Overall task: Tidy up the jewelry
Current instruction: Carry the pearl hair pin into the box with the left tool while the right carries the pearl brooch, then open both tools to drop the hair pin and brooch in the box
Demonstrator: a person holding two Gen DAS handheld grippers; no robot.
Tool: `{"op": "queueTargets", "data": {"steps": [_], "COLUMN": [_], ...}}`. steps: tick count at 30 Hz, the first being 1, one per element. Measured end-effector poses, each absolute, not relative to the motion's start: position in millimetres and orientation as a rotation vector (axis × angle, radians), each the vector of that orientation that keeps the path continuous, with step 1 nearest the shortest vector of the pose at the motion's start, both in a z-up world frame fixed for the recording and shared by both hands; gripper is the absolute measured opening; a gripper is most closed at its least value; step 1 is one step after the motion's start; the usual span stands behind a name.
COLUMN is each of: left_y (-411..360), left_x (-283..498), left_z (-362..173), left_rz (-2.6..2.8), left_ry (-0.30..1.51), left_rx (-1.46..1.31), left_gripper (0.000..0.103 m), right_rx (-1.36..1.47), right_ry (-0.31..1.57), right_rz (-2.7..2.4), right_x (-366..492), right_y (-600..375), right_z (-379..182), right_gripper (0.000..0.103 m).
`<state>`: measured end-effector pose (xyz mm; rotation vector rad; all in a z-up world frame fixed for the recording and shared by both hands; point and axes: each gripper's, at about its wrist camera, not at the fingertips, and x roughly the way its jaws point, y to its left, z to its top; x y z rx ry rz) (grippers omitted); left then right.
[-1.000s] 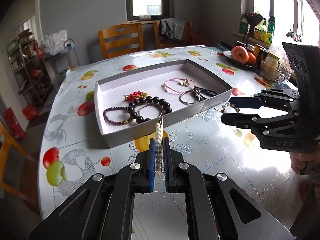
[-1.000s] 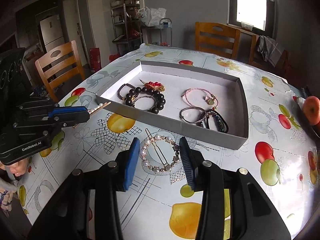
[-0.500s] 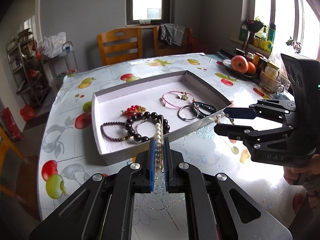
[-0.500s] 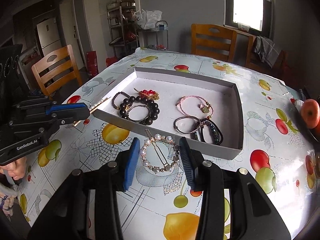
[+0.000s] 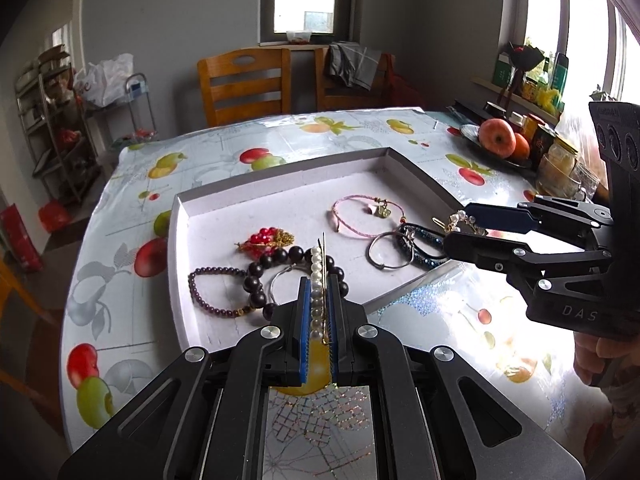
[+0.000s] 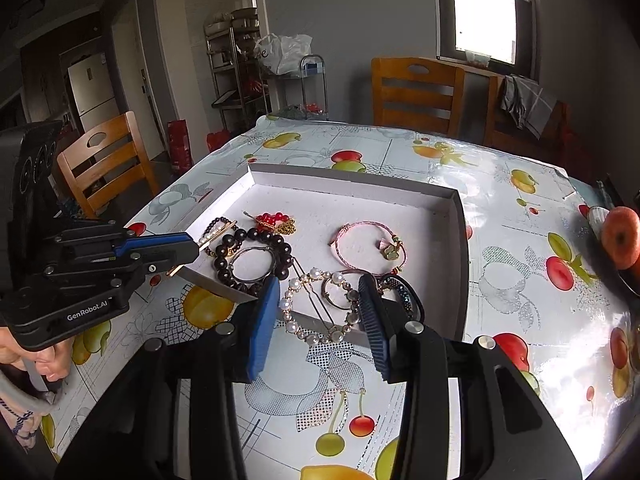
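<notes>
Both tools have carried their clips forward to the tray [image 5: 276,176] | left tool [image 5: 319,312] clamps pearl bar clip [image 5: 317,276] over near wall; right tool [image 6: 318,312] grips pearl ring clip [image 6: 320,306] there | step: delivery | next we lower, then release inside.

Left tongs [image 5: 319,320]: black linkage arms, silver screws, blue ribbed pads, "GenRobot.AI" marking. Right tongs [image 6: 318,312]: identical black frame, blue pads, "DAS" lettering. Striped knit cuff [image 6: 20,420] at wrist.

left gripper [image 5: 319,312] | pearl clip [image 5: 317,280] now over tray [image 5: 178,240] | right gripper [image 6: 318,312] | pearl ring clip [image 6: 320,306] reached tray edge
</notes>
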<state>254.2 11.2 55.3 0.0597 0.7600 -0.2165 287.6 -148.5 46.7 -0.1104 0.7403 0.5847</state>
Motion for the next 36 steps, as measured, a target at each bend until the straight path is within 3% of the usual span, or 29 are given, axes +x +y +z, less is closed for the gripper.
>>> {"op": "queueTargets", "data": {"steps": [36], "left_y": [25.1], "left_x": [316.4], "left_z": [12.3], "left_rz": [-0.106], "left_ry": [0.779], "left_rx": [-0.005], "left_gripper": [0.008], "right_rx": [-0.083], "right_ry": [0.786], "right_rz": [0.496], "right_x": [346.3], "right_y": [-139.3], "right_z": [-2.1], "right_gripper": [0.041]}}
